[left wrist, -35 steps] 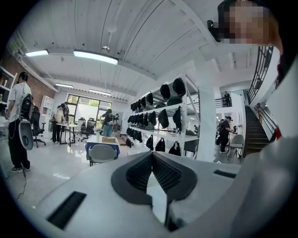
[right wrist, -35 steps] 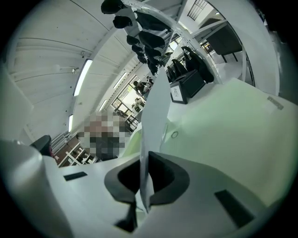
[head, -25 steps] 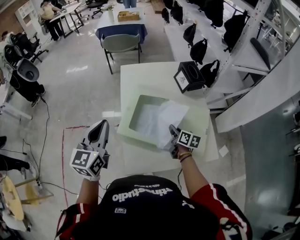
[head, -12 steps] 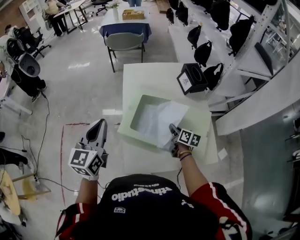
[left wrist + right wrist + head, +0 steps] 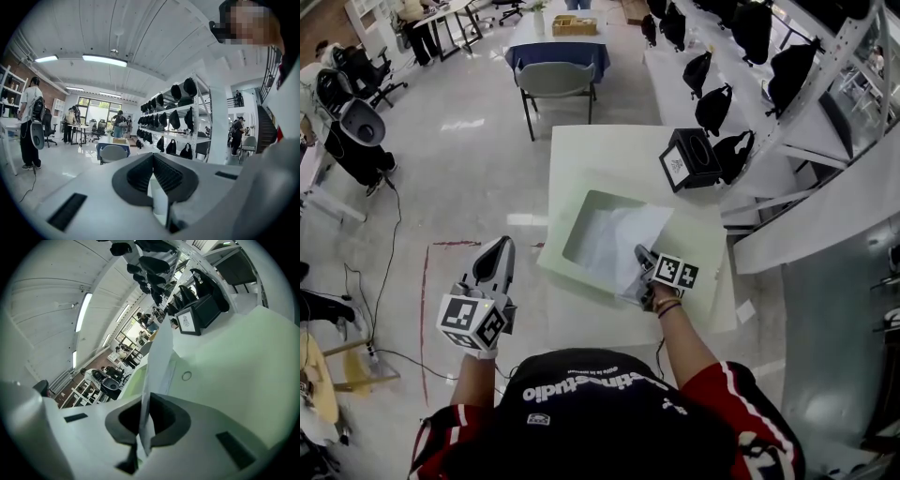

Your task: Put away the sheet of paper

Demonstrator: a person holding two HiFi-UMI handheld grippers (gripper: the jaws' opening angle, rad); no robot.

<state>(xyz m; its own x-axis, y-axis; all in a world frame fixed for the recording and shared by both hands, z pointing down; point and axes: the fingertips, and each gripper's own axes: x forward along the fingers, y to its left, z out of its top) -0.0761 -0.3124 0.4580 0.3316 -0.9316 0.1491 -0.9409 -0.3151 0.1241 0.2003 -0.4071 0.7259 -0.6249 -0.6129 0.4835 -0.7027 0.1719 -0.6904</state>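
From where I stand: two grippers, the left gripper (image 5: 500, 249) and the right gripper (image 5: 639, 259); one loose sheet of paper (image 5: 636, 232); one pale green tray (image 5: 698, 246); one black box (image 5: 689, 159); one white table (image 5: 600, 150) under those; one grey chair (image 5: 555, 79); one blue-draped table (image 5: 559, 54) carrying one wooden crate (image 5: 573, 25); black bags (image 5: 713, 108) on the racks, at least five, the rest overlapping too much to count

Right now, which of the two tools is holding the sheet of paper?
The right tool, its jaws shut on the sheet of paper; the left tool is shut with nothing between its jaws.
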